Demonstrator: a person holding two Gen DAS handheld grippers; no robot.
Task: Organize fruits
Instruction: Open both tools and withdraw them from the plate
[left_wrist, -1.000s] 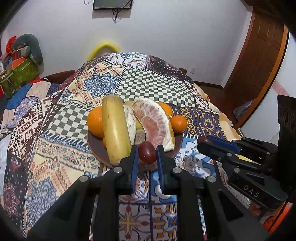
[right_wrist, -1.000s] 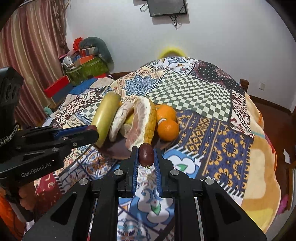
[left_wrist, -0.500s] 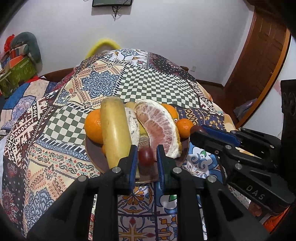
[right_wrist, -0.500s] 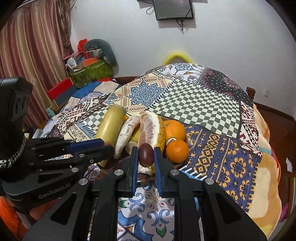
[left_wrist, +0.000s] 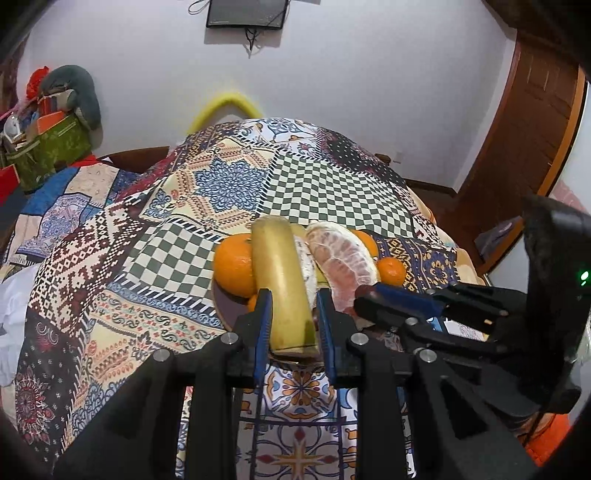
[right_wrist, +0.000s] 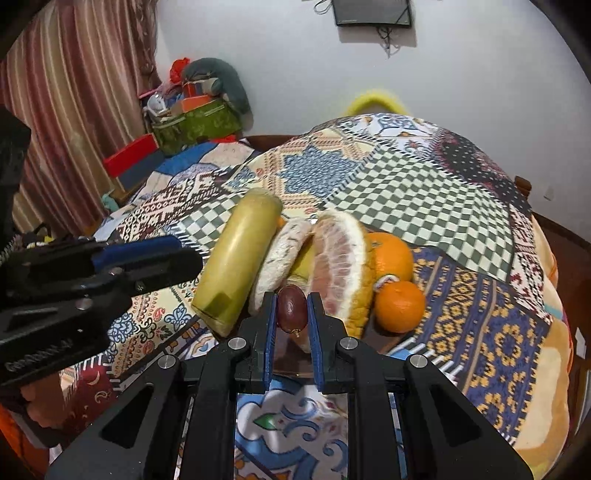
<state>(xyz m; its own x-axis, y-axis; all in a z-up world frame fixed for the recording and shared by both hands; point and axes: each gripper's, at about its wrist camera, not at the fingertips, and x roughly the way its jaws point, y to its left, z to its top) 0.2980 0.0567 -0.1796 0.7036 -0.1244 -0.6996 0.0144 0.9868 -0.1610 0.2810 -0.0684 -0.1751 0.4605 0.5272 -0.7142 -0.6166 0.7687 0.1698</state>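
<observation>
A brown plate (left_wrist: 225, 312) on the patchwork cloth holds a long yellow-green fruit (left_wrist: 282, 284), a peeled pomelo wedge (left_wrist: 345, 266), a white speckled slice (right_wrist: 284, 251) and oranges (left_wrist: 234, 266). My right gripper (right_wrist: 291, 312) is shut on a dark red grape (right_wrist: 291, 308), just above the plate's near side by the pomelo (right_wrist: 341, 269). My left gripper (left_wrist: 291, 317) is open and empty; its fingers straddle the near end of the yellow-green fruit. The right gripper also shows in the left wrist view (left_wrist: 369, 299).
A patchwork cloth (left_wrist: 229, 184) covers the rounded table. A small orange (right_wrist: 400, 306) sits at the plate's right side. A cluttered shelf with green boxes (right_wrist: 195, 122) and a striped curtain (right_wrist: 74, 110) stand at the left. A wooden door (left_wrist: 528, 122) is at the right.
The left gripper let go of its grape, opened and shifted left around the yellow-green fruit's end. The right gripper carried its grape forward over the plate.
</observation>
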